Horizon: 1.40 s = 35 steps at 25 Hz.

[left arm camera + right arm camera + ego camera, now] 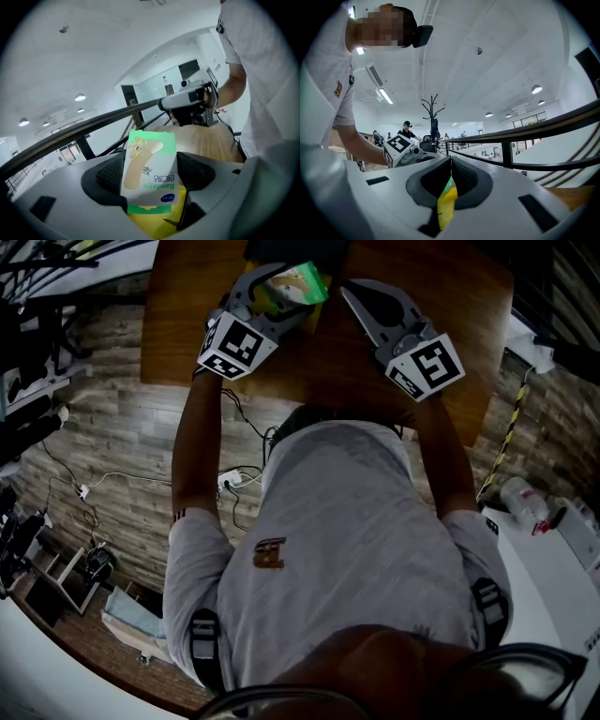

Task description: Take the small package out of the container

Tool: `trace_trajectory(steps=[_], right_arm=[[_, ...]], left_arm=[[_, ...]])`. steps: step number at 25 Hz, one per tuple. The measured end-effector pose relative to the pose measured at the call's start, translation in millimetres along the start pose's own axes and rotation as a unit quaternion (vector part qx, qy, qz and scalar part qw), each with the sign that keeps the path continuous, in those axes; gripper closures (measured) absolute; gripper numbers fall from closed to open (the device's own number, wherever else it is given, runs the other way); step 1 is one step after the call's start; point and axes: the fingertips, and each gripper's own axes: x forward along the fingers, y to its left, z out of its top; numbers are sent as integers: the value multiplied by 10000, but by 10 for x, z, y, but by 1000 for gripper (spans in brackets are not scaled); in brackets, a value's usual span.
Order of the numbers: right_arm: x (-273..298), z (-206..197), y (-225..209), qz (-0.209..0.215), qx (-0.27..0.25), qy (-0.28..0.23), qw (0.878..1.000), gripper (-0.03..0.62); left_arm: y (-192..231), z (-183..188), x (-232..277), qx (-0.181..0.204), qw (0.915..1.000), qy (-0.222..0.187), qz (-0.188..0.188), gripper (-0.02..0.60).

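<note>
Lightness and thin, easily creased card suggest gentle pressure on the side edges of the small package (150, 168), clamped between the jaws of the left gripper (153, 161) above the wooden table (187, 324), while those of the right gripper (451, 161) sit pressed together.

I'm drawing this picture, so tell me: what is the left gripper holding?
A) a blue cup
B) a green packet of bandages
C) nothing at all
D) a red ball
B: the left gripper has its fingers shut on a green packet with a bandage pictured on it.
</note>
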Motion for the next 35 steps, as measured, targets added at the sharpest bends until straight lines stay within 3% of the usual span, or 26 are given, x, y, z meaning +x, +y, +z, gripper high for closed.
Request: trace_trajectory(steps=[4,10,17,22,25,35], right_arm=[[-43,52,57,13,-36,-14,10000,562],[-91,83,170,80,-78,-31,9999,562],[-148,124,315,230,-107,-42,9997,562],[-134,181,456,328,-101,-107,9994,562],[-134,219,546,364,-87,-175,9991,562],[-206,207,736,462,-82,-323,9984,562]], left_arm=[[48,252,-173,-441,9959,-647,448,199],[38,503,-440,-915,9818,-1413,884,199],[-19,830,-776,-1540,9515,-2353,1244,199],[-61,956,-1033,-1956,9255,-2914,1423,199],[-81,987,-1165,-2029,9157,-3099,1557,198],[-200,1035,-1278,-2072,9048,-3309,1701,199]])
